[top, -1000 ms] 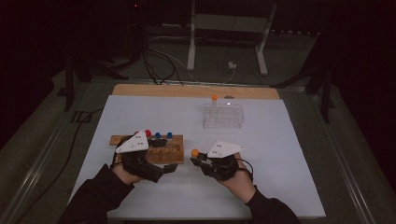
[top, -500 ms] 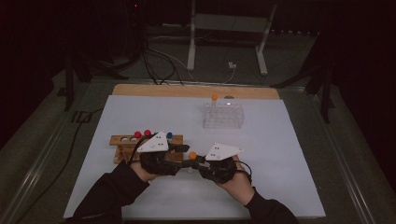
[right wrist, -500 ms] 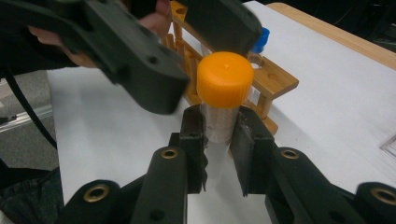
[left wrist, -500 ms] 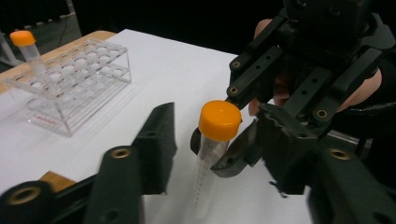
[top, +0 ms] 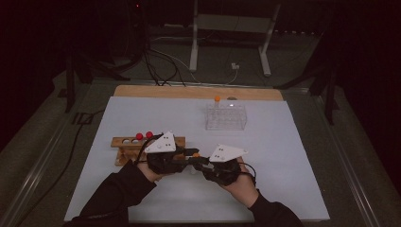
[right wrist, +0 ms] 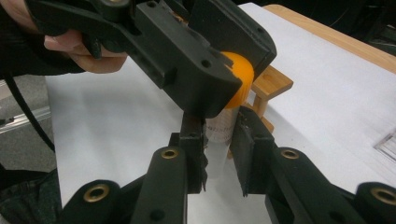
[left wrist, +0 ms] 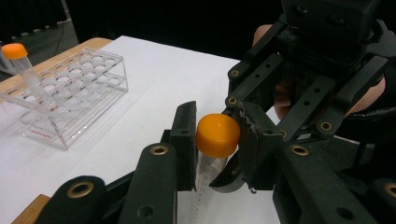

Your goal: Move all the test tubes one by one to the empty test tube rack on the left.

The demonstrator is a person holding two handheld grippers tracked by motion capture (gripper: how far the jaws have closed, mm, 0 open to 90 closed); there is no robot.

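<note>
Since a second ago, the left gripper [top: 189, 156] has slid from the wooden rack [top: 124, 144] toward the right gripper [top: 201, 163], and its jaws have just been closing; they now pinch the orange cap [left wrist: 217, 134] of a clear tube [right wrist: 219, 135]. Right gripper's jaws clamp the tube's body, holding it upright above the white table [top: 283, 156]. Farther back stands a clear plastic rack [top: 227, 117].

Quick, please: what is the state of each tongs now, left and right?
Left tongs: jaws have just been closing, now shut on the orange cap of the tube.
Right tongs: shut on the tube body, below the cap.
</note>
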